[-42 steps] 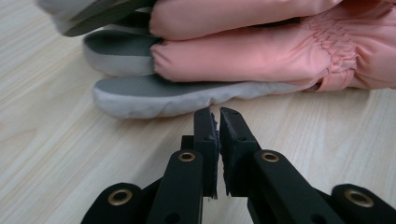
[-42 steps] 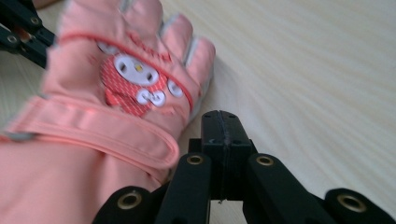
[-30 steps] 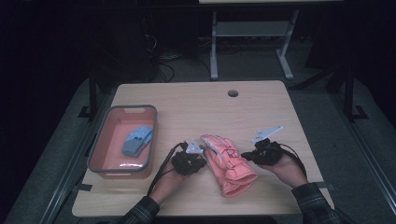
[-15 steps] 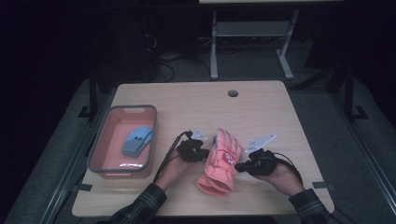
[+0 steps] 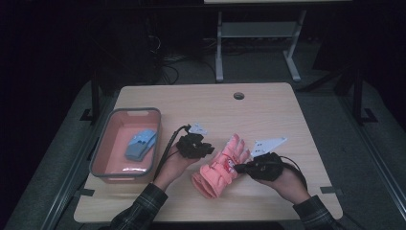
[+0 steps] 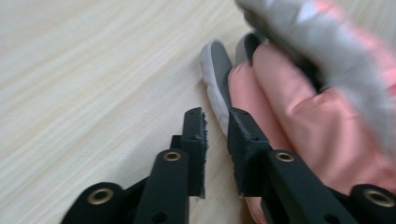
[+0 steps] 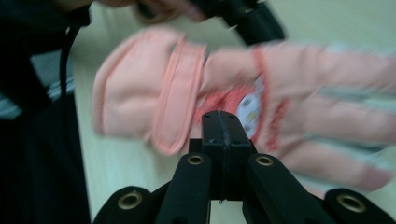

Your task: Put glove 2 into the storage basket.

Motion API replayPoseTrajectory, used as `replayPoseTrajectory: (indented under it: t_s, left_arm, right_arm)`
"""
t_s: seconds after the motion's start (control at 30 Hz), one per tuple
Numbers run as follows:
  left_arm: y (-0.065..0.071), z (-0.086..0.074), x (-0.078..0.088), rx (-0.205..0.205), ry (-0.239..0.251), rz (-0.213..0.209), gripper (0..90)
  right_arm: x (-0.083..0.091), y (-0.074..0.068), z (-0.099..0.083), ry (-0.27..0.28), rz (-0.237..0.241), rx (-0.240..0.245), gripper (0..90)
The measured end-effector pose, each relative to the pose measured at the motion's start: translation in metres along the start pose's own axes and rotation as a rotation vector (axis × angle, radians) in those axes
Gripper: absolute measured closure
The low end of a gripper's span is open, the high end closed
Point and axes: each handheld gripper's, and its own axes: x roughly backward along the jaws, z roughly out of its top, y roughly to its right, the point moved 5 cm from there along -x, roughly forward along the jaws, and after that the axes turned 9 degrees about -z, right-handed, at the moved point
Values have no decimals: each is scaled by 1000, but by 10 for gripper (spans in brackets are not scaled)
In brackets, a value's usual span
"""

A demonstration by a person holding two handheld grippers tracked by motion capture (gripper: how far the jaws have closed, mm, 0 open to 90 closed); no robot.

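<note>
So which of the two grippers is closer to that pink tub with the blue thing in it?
Left. The left gripper sits just right of the pink tub; the right gripper is beyond the pink glove.

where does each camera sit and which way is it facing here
High view: above the person's side, looking forward and down on the table; both forearms, left gripper and right gripper flank the pink glove, near a pink bin.
Left gripper view: rides that gripper, looking along slightly parted jaws at the glove's fingers.
Right gripper view: rides that gripper, jaws together, facing the glove's back; a dark sleeve at left.
Shared: the glove shows in all three.
</note>
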Motion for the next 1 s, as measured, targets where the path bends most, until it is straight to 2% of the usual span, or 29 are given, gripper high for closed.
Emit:
replayPoseTrajectory:
  t_s: [0.07,0.13,0.33,0.4,0.5,0.53,0.6,0.63,0.67,0.87,1.0]
  left_arm:
    - [0,5,12,7,13,5,683]
    - [0,8,21,25,20,2,623]
    - [9,12,37,17,29,-47,417]
    - [14,13,38,13,26,-69,395]
    - [22,14,32,12,12,-107,297]
    - [24,13,28,7,-3,-119,297]
    - [27,12,19,0,-19,-132,248]
    - [28,10,15,8,-26,-133,221]
    - [27,9,12,0,-39,-133,221]
    - [23,-1,-7,49,-58,-179,156]
    - [17,-9,-18,74,-96,-205,139]
  right_arm:
    - [-1,5,6,22,-24,-12,900]
    - [-8,10,10,19,-46,-23,900]
    - [-36,15,7,-45,-90,-19,900]
    - [-37,15,7,-48,-90,-22,900]
    - [-49,16,4,-65,-95,-24,900]
    - [-49,16,4,-65,-95,-24,900]
    - [-53,17,3,-70,-92,-30,900]
    - [-56,17,3,-70,-95,-29,900]
    - [-56,17,3,-70,-95,-29,900]
    - [-56,17,2,-79,-92,-33,900]
    - [-48,24,2,-46,-112,-31,900]
